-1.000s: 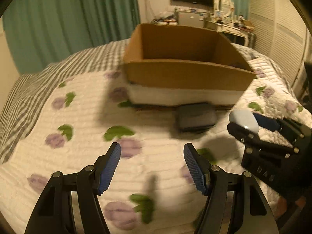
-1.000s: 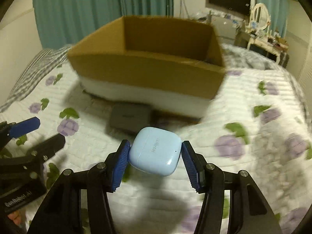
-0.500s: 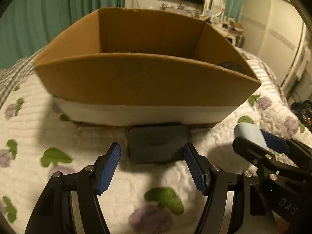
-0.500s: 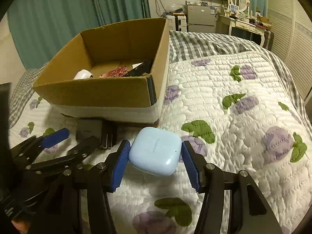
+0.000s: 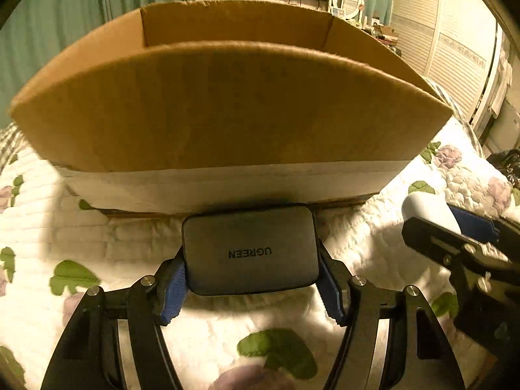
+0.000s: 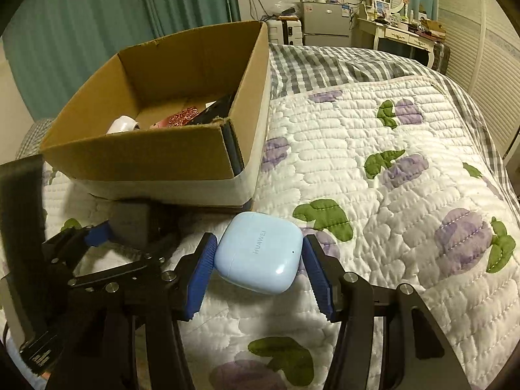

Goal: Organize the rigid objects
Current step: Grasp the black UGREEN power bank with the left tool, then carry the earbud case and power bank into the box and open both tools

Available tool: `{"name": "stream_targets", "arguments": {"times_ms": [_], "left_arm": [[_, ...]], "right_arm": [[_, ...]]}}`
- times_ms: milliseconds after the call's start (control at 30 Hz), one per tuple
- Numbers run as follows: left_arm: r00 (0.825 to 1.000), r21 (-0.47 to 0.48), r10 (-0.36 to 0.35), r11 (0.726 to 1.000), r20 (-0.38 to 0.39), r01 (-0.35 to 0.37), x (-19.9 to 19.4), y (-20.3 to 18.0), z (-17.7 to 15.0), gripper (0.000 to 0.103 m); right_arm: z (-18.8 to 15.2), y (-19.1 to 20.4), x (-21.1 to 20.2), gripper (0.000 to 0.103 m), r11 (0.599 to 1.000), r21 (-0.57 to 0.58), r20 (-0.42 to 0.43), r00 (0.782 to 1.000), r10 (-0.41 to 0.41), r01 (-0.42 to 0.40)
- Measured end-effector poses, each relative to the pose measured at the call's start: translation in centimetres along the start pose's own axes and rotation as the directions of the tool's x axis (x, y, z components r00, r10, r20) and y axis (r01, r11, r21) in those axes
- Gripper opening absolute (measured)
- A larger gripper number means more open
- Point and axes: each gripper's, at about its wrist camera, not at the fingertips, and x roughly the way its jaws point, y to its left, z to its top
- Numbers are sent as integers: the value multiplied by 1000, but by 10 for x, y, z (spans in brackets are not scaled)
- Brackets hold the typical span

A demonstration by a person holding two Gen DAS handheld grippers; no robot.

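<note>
A grey UGREEN case (image 5: 250, 249) lies on the quilt against the front of the cardboard box (image 5: 227, 104). My left gripper (image 5: 252, 287) straddles the case, its blue pads beside both ends; I cannot tell whether they press it. My right gripper (image 6: 258, 274) is shut on a light blue Huawei earbud case (image 6: 258, 256), held just above the quilt right of the box's corner. The earbud case also shows in the left wrist view (image 5: 425, 209). The left gripper and grey case (image 6: 130, 224) show at the left of the right wrist view.
The open cardboard box (image 6: 156, 149) holds a white round item (image 6: 122, 125), a red patterned item (image 6: 182, 117) and a dark flat item (image 6: 216, 109). The flowered quilt (image 6: 390, 195) spreads to the right. A dresser and fridge stand at the back.
My left gripper moved forward and down until the grey case sits between its pads. My right gripper, still holding the earbud case, shifted slightly right of the box corner.
</note>
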Motion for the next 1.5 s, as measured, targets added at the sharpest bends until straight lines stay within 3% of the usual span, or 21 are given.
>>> {"name": "stream_targets", "arguments": {"times_ms": [233, 433, 700, 900, 1100, 1233, 1500], "left_arm": [[998, -17, 22, 1000, 52, -21, -44, 1, -13, 69], [993, -13, 34, 999, 117, -33, -100, 7, -15, 69], [977, -11, 65, 998, 204, -64, -161, 5, 9, 69], [966, 13, 91, 995, 243, -97, -184, 5, 42, 69], [959, 36, 98, 993, 265, -111, -180, 10, 75, 69], [962, 43, 104, 992, 251, -119, -155, 17, 104, 69], [976, 60, 116, 990, 186, -129, -83, 35, 143, 69]], "right_arm": [[-2, 2, -14, 54, 1000, -7, 32, 999, -3, 3], [0, 10, -51, 54, 999, -41, 83, 996, 21, -18], [12, 18, -116, 54, 992, -110, 163, 984, 71, -54], [33, 28, -149, 54, 984, -148, 224, 966, 126, -94], [75, 36, -159, 54, 975, -179, 273, 945, 181, -135], [106, 42, -150, 54, 969, -199, 296, 933, 203, -147], [158, 46, -87, 54, 965, -211, 258, 944, 207, -154]]}}
